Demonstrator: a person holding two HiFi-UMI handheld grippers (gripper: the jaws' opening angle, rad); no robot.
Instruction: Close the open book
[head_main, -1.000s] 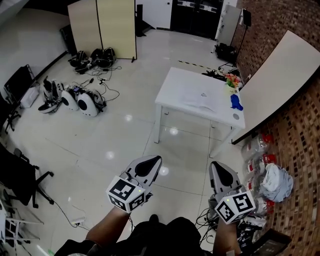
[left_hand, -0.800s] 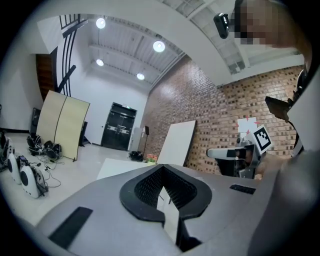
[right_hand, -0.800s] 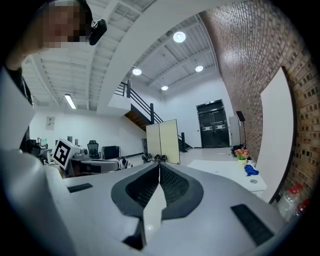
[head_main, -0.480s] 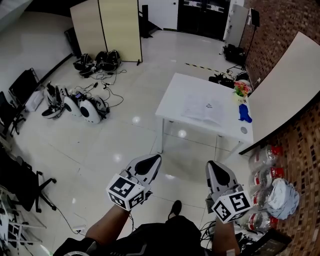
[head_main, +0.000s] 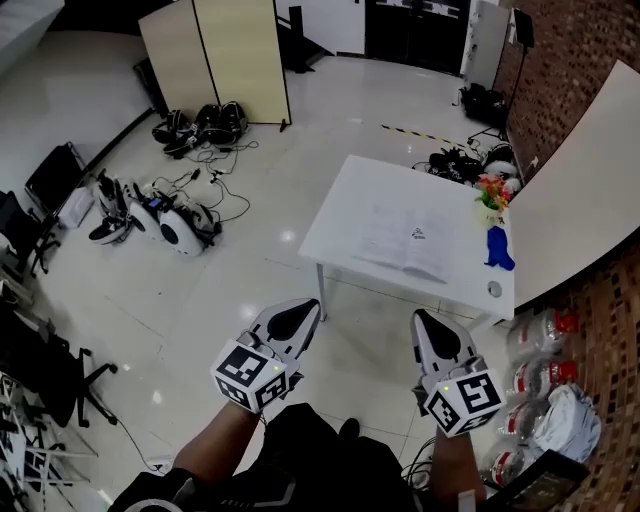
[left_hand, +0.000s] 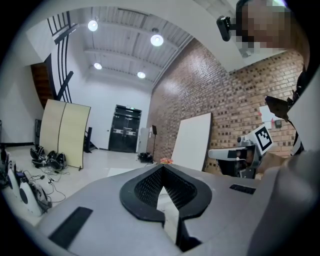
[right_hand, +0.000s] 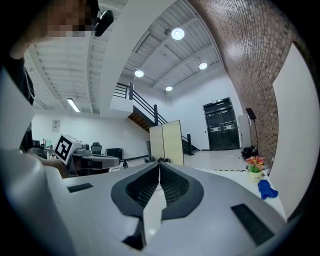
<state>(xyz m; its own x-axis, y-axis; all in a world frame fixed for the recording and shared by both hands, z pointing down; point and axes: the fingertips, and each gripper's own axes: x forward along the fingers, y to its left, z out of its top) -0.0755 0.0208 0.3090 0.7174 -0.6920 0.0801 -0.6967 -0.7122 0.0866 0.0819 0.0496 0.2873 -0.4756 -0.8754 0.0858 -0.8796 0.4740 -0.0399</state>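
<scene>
The open book (head_main: 405, 240) lies flat on the white tabletop (head_main: 335, 225), with its near edge just inside the front rim. A blue object (head_main: 497, 248) and some flowers (head_main: 490, 190) stand along the right side, clear of the pages. We hold our left gripper (head_main: 305, 306) and right gripper (head_main: 420, 316) well short of the book, over open glossy floor (head_main: 200, 290). Both sets of jaws are pressed together on nothing. A pale board (head_main: 575, 190) leans on the brick wall to the right.

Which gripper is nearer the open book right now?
Right. In the head view the right gripper is almost straight below the open book; the left gripper is farther off, down-left.
</scene>
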